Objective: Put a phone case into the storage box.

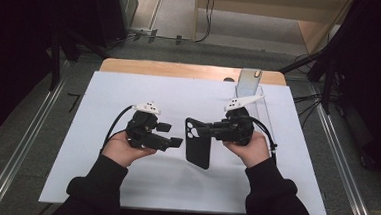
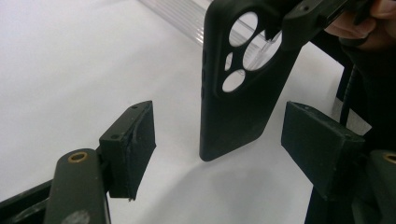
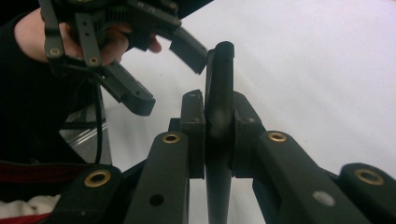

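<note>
The person's dark sleeves come in over the near edge of the tabletop (image 1: 123, 183), which is covered in white, and each hand holds a set of tongs above its middle. The right tongs (image 1: 200, 131) are clamped on a black phone case (image 1: 198, 144); in the right gripper view the two pads press flat on either face of the case (image 3: 219, 112), which stands edge-on between them. In the high view the case hangs from that grip with its camera cut-outs at the top and its lower end towards the near edge. The left tongs (image 1: 176, 135) point at the case from the left edge's side, their jaws standing apart. In the left gripper view the case (image 2: 243, 93) hangs between the two spread pads (image 2: 135, 140) and farther off, and neither pad touches it; its lower end is above the white surface, with its shadow below. In the right gripper view one pad of the left tongs (image 3: 170, 74) lies just beside the top edge of the case; whether it touches there I cannot tell. Near the far right corner a clear plastic stand (image 1: 263, 109) lies on the tabletop, with a phone (image 1: 249, 82) propped upright at its far end.
</note>
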### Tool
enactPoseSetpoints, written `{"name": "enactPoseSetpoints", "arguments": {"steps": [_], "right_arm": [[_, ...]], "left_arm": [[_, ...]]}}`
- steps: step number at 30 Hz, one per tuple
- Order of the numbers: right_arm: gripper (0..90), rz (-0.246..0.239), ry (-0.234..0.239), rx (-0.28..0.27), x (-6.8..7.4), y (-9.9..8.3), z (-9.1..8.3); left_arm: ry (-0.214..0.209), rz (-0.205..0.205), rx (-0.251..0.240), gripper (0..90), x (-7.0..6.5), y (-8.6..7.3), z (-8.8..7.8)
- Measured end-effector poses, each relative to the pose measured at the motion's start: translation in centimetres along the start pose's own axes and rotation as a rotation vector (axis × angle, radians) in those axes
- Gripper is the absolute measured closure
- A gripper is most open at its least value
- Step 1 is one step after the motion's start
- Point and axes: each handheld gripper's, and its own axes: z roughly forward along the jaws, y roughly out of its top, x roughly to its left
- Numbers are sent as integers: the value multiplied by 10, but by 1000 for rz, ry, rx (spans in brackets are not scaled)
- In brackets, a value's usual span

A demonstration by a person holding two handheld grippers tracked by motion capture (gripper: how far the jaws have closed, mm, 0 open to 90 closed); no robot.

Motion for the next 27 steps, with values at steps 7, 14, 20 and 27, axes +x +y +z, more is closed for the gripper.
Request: {"name": "enactPoseSetpoints", "arguments": {"steps": [7, 14, 20, 27], "right_arm": [[771, -47, 45, 14, 1, -1, 4], [770, -74, 84, 17, 3, -2, 6], [770, -110, 116, 26, 7, -1, 9], [770, -149, 160, 41, 10, -1, 13]], "left_arm": [[-47, 14, -14, 280, 5, 2, -2], [-89, 65, -23, 321, 5, 6, -4], [-124, 115, -29, 360, 2, 5, -2], [-147, 180, -30, 452, 1, 3, -1]]}}
